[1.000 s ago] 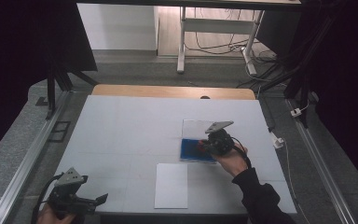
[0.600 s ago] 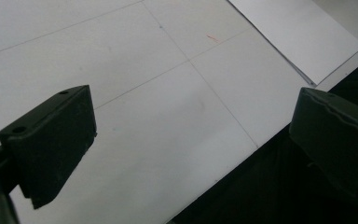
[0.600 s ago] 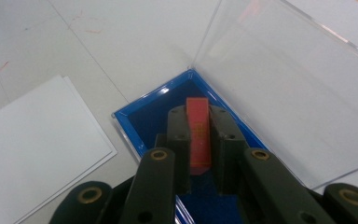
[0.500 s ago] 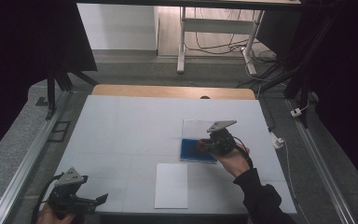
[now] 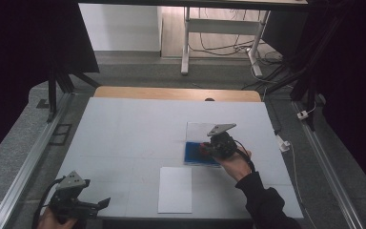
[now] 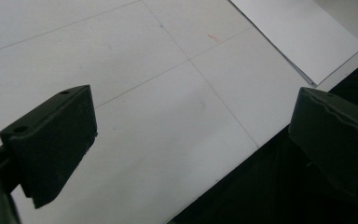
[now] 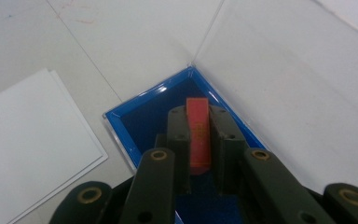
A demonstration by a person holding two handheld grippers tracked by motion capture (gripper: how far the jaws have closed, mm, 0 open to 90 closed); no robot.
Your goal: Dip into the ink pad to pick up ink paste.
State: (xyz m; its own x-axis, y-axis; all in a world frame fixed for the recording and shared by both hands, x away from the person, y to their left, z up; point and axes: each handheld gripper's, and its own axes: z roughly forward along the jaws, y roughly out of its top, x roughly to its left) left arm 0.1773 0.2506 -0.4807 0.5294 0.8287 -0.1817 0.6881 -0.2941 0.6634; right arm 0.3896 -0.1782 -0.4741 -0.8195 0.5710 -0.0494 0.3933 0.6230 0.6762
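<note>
Red flat card (image 7: 198, 135), narrow and upright with small markings on its face, sits clamped between the two black jaws of the right gripper (image 7: 199, 122), directly over the shallow blue-lined clear plastic case (image 7: 142, 119) lying on the table. In the high view the right gripper (image 5: 208, 147) hovers at that case (image 5: 193, 153), whose transparent lid (image 5: 198, 130) lies open flat on the far side. Just beside the case, toward the person, lies a white rectangular paper sheet (image 5: 175, 189) (a second sheet's edge peeks from under it in the right gripper view (image 7: 32, 140)). The left gripper (image 5: 101, 202) rests near the table's front left corner, well apart from the case, its jaws spread wide and holding nothing. The pale grey tabletop (image 5: 133, 129) is ruled with thin lines and bears faint red marks; a wooden strip (image 5: 171, 93) borders its far edge. Beyond stand a white metal frame (image 5: 219, 28), loose cables on grey carpet, and dark curtains at both sides.
</note>
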